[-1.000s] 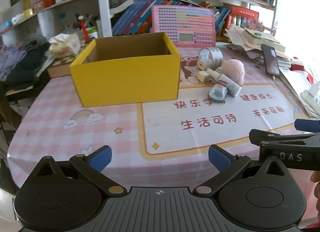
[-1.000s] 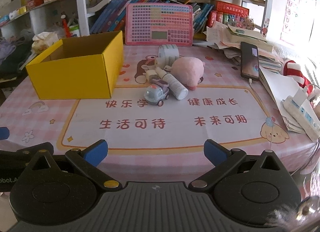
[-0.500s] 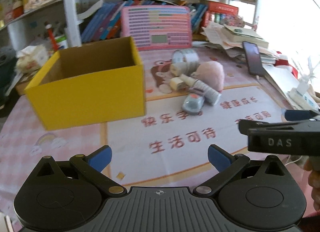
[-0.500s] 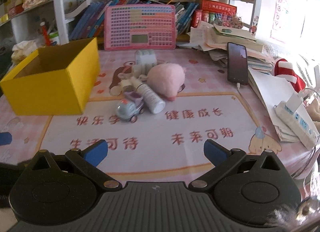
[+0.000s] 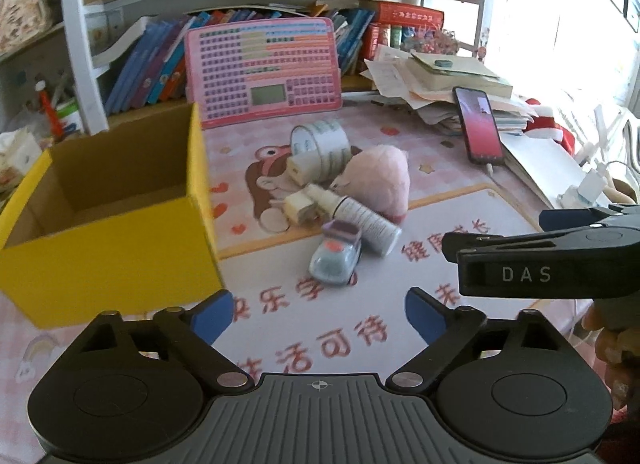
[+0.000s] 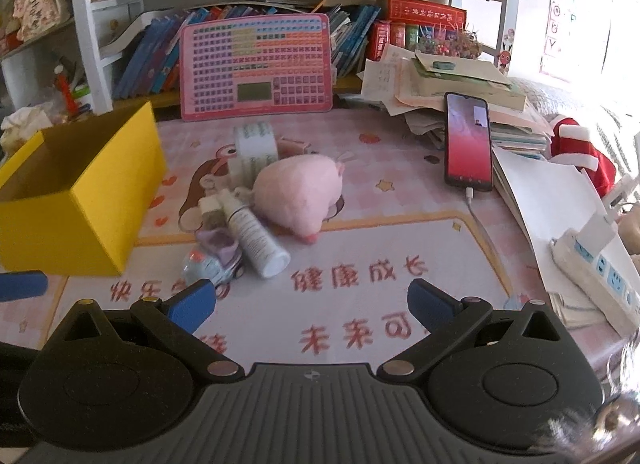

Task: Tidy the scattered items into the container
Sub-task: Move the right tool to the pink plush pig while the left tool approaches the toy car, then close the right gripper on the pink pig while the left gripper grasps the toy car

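Observation:
An open yellow box stands at the left on the pink mat, and I see nothing in it. To its right lies a cluster: a toy car, a white spray bottle, a pink plush, a tape roll and a small white plug. My left gripper is open and empty, just short of the car. My right gripper is open and empty, in front of the bottle and plush.
A pink keyboard toy leans on the shelf behind the cluster. A phone on a cable and stacked papers lie at the right. A power strip sits by the right edge. Books fill the shelf.
Both grippers moved forward and rightward toward the cluster. The box has slid to the left of both views, and the car and bottle now lie close ahead. Both jaws stayed open.

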